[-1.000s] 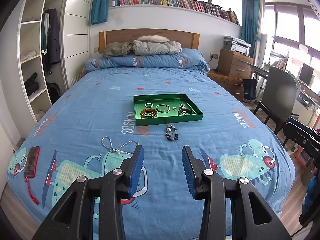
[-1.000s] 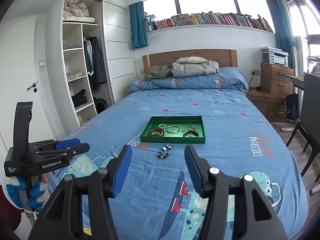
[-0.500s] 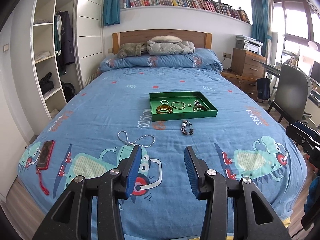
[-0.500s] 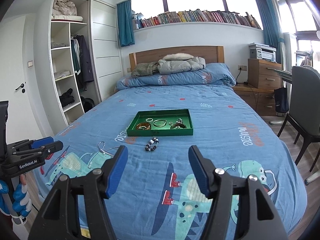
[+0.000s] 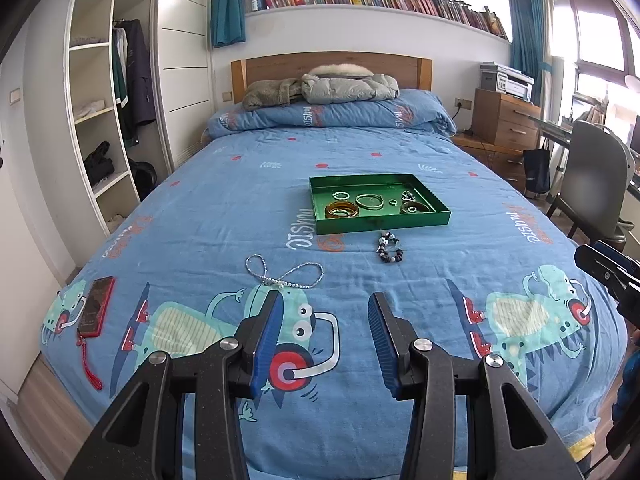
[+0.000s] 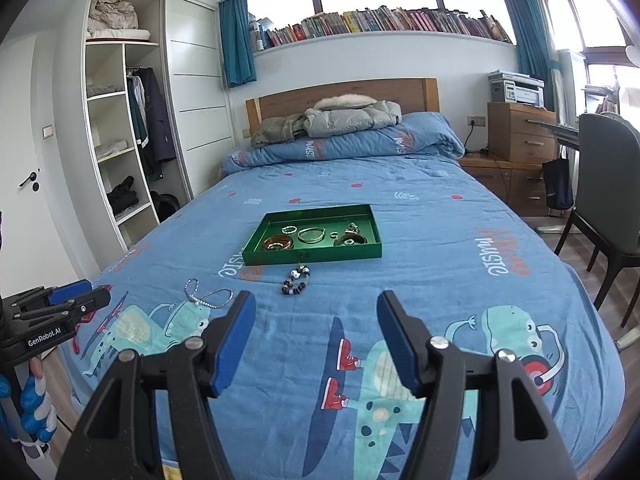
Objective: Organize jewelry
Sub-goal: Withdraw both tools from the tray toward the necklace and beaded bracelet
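A green tray (image 5: 384, 224) (image 6: 312, 256) lies mid-bed and holds several rings and bangles. A dark beaded bracelet (image 5: 389, 249) (image 6: 295, 280) lies on the blue bedspread just in front of the tray. A silver chain necklace (image 5: 282, 274) (image 6: 206, 295) lies looped to its left. My left gripper (image 5: 324, 312) is open and empty, low over the bed's foot, just short of the necklace. My right gripper (image 6: 314, 312) is open and empty, short of the bracelet.
A red phone (image 5: 95, 306) with a strap lies at the bed's left front corner. A wardrobe (image 6: 120, 140) stands to the left. Nightstand (image 6: 520, 152), chair (image 6: 604, 200) and desk stand to the right. Jackets (image 5: 320, 88) are piled at the headboard.
Both grippers have pulled back and swung their views right, so the tray and loose jewelry sit farther ahead. Both jaws stay open.
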